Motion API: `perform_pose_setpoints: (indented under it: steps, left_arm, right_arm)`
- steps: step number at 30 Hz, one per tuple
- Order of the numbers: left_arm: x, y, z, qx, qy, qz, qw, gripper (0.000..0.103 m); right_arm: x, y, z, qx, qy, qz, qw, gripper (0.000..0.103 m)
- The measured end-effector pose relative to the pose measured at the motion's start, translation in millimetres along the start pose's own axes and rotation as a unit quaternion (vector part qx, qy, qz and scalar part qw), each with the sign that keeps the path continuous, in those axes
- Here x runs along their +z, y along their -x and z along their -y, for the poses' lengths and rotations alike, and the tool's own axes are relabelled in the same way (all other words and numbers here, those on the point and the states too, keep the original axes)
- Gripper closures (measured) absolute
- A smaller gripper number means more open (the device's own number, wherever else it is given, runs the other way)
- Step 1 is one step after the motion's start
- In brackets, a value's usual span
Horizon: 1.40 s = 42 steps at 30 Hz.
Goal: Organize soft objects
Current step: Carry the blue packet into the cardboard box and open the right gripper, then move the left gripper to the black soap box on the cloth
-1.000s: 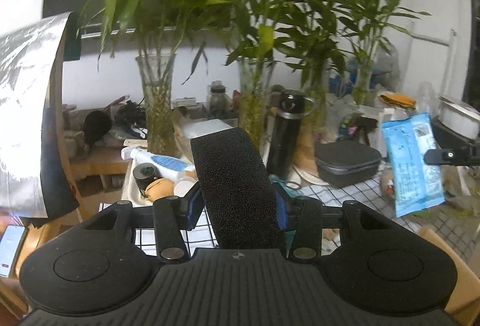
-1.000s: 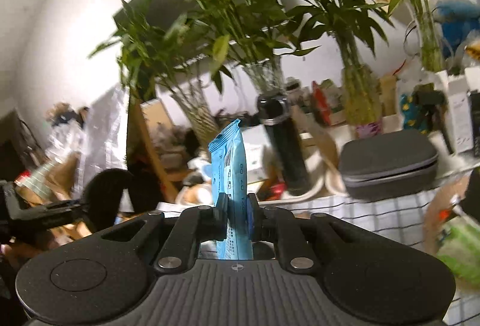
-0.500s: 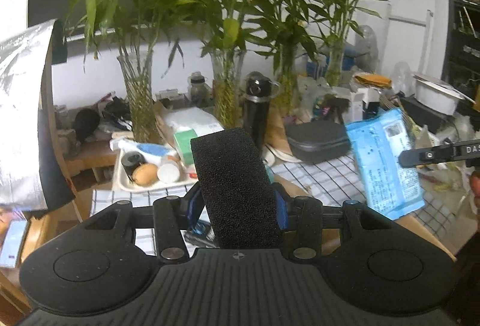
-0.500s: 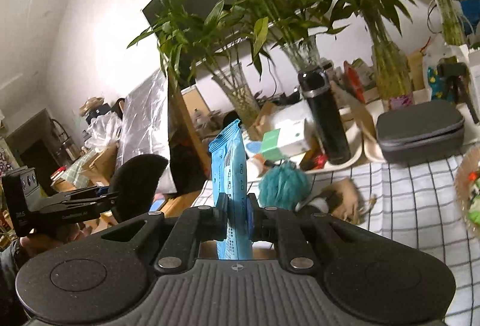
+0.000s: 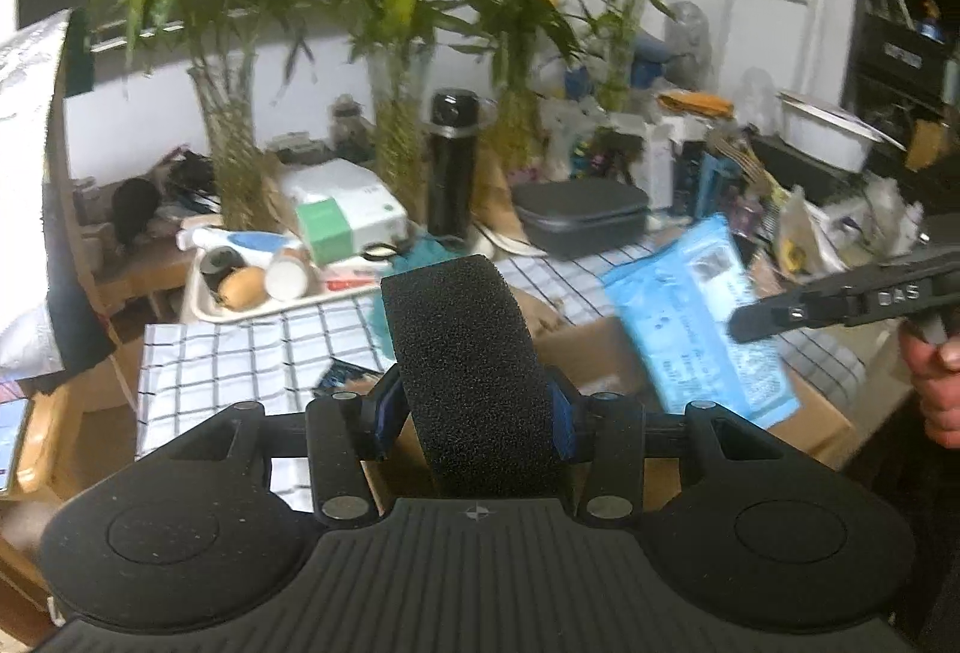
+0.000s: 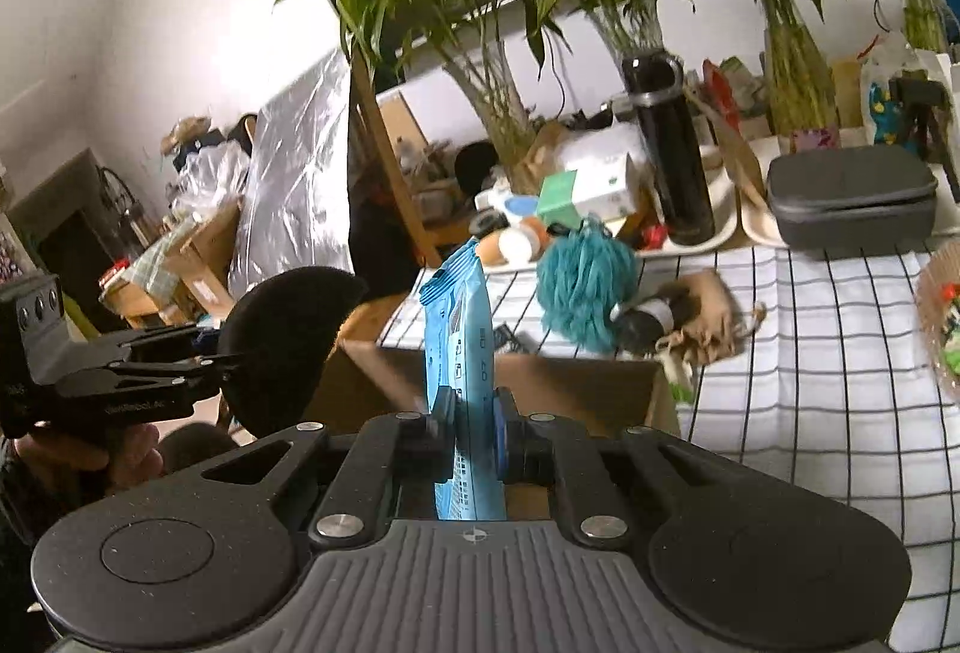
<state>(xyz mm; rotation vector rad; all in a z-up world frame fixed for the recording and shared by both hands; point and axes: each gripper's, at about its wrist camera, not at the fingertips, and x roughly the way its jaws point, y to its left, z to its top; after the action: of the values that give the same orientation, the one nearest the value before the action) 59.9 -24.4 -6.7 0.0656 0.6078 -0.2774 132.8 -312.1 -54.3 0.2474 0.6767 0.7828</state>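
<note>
**Two soft things over the box**

The left gripper point(image 5: 474, 413) squeezes a black sponge point(image 5: 468, 353). The right gripper point(image 6: 471, 431) pinches a blue packet point(image 6: 462, 353). Both hang above the cardboard box point(image 6: 576, 383). Next, I think: lower them inside, then let go.

left tool point(image 5: 474, 419): clamped on black sponge point(image 5: 468, 365) | blue packet point(image 5: 696, 323): right of sponge, gripped by right tool point(image 5: 750, 323) | cardboard box point(image 5: 600, 353): beyond sponge, under packet | checked bench point(image 5: 240, 353): left of sponge
</note>
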Motion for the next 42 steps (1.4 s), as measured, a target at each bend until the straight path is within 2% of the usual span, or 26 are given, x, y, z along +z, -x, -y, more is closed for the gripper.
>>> perform_pose_setpoints:
  steps: [4, 7, 10, 11, 12, 13, 14, 15, 16, 18, 27, 38, 42]
  left_arm:
    - [-7.0, 0.7, 4.9, -0.016, -0.019, -0.006, 0.9997, 0.057]
    - [-9.1, 1.1, 3.7, -0.041, -0.031, -0.004, 0.9987, 0.055]
    - [-10.3, 1.7, 4.4, -0.078, -0.066, -0.001, 0.9948, 0.053]
    - [-10.6, 0.8, 5.1, -0.083, -0.076, -0.006, 0.9937, 0.049]
    - [-11.2, 0.4, 5.7, -0.082, -0.083, -0.010, 0.9931, 0.034]
    - [-12.2, 1.0, 5.7, -0.080, -0.089, -0.011, 0.9928, 0.024]
    - [-13.9, 2.8, 5.9, -0.080, -0.093, -0.008, 0.9924, 0.023]
    - [-15.4, 4.6, 6.6, -0.082, -0.096, -0.007, 0.9920, 0.023]
    - [-16.6, 5.4, 6.3, -0.084, -0.098, -0.010, 0.9916, 0.023]
    - [-18.1, 5.8, 5.8, -0.081, -0.102, -0.016, 0.9913, 0.023]
    - [-29.3, 9.2, -5.0, -0.064, -0.086, -0.033, 0.9937, 0.023]
    - [-31.6, 6.1, -22.8, -0.055, -0.028, -0.052, 0.9968, 0.023]
    - [-31.0, 5.1, -26.3, -0.051, -0.013, -0.056, 0.9971, 0.023]
  right_arm:
    - [-7.4, -4.3, -8.1, -0.002, 0.013, -0.019, 1.000, 0.089]
    - [-11.3, -7.9, -13.1, -0.001, 0.019, -0.031, 0.999, 0.089]
    - [-12.9, -11.0, -16.0, 0.001, 0.021, -0.042, 0.999, 0.088]
    - [-13.3, -13.7, -15.8, 0.005, 0.021, -0.052, 0.998, 0.087]
    - [-13.0, -17.2, -16.0, 0.007, 0.020, -0.060, 0.998, 0.083]
    - [-13.4, -19.4, -16.9, 0.001, 0.023, -0.064, 0.998, 0.066]
    - [-12.9, -20.7, -18.4, -0.005, 0.027, -0.065, 0.997, 0.054]
    - [-12.4, -20.4, -19.6, -0.008, 0.029, -0.062, 0.998, 0.031]
    - [-12.0, -19.3, -20.8, -0.010, 0.032, -0.056, 0.998, 0.016]
    - [-10.7, -17.6, -21.7, -0.011, 0.033, -0.047, 0.998, 0.010]
    - [-8.4, -23.8, -16.2, -0.037, 0.025, -0.051, 0.998, 0.000]
    - [-7.7, -25.9, -21.1, -0.051, 0.043, -0.045, 0.997, 0.000]
    - [-5.7, -25.1, -21.9, -0.079, 0.053, -0.032, 0.995, 0.000]
